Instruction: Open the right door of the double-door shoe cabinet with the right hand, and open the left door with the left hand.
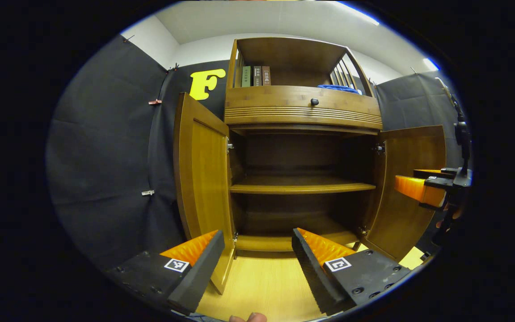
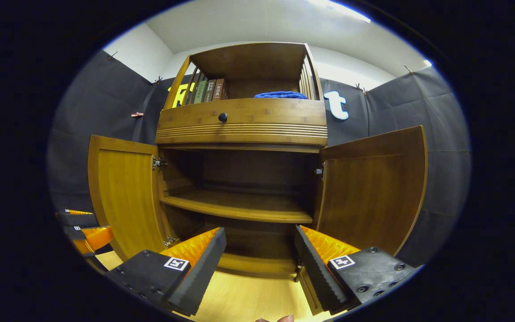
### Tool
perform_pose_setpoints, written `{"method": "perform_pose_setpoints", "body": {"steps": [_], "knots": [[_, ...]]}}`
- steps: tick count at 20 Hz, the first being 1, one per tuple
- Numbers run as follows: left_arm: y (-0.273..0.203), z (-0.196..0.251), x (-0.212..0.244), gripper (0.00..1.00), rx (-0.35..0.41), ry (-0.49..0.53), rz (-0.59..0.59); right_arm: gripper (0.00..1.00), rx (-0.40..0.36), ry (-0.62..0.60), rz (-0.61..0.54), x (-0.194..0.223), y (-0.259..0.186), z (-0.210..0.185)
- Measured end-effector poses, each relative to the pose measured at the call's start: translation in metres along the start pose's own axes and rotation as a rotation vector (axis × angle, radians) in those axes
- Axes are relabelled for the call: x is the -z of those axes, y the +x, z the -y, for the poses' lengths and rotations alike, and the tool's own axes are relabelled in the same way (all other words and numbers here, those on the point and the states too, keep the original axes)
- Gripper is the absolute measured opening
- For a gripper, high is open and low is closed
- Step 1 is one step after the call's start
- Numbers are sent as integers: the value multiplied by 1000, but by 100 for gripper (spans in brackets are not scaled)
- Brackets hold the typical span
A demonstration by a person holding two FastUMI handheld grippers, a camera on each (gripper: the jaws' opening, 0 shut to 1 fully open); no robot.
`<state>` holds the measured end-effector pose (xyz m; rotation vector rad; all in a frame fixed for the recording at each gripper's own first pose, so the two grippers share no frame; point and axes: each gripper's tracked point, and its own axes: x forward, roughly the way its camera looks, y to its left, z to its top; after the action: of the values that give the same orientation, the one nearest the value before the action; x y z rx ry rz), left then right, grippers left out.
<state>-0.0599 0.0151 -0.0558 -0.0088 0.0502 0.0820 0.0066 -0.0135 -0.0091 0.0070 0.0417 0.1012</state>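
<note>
The left door [image 1: 201, 179] is seen swung wide, just left of the left gripper [image 1: 257, 259]; the right door [image 2: 373, 188] stands open right of the right gripper [image 2: 259, 264]. Both jaws are spread, nothing held.

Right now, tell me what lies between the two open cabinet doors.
In the right gripper view, the open compartment with one bare middle shelf lies between the left door and the right door.
</note>
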Motion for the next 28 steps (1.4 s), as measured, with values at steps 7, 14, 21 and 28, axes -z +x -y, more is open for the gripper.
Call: {"method": "perform_pose_setpoints", "body": {"steps": [7,14,21,28], "knots": [[-11,13,-7,95,12,-10,10,96,13,12,2,-5,-11,11],[-21,29,-10,95,41,27,13,95,37,29,4,-4,-21,26],[-17,40,-14,94,65,19,17,98,24,21,-1,-2,-23,24],[-16,37,-10,95,80,13,17,98,27,13,4,-1,-18,19]]}}
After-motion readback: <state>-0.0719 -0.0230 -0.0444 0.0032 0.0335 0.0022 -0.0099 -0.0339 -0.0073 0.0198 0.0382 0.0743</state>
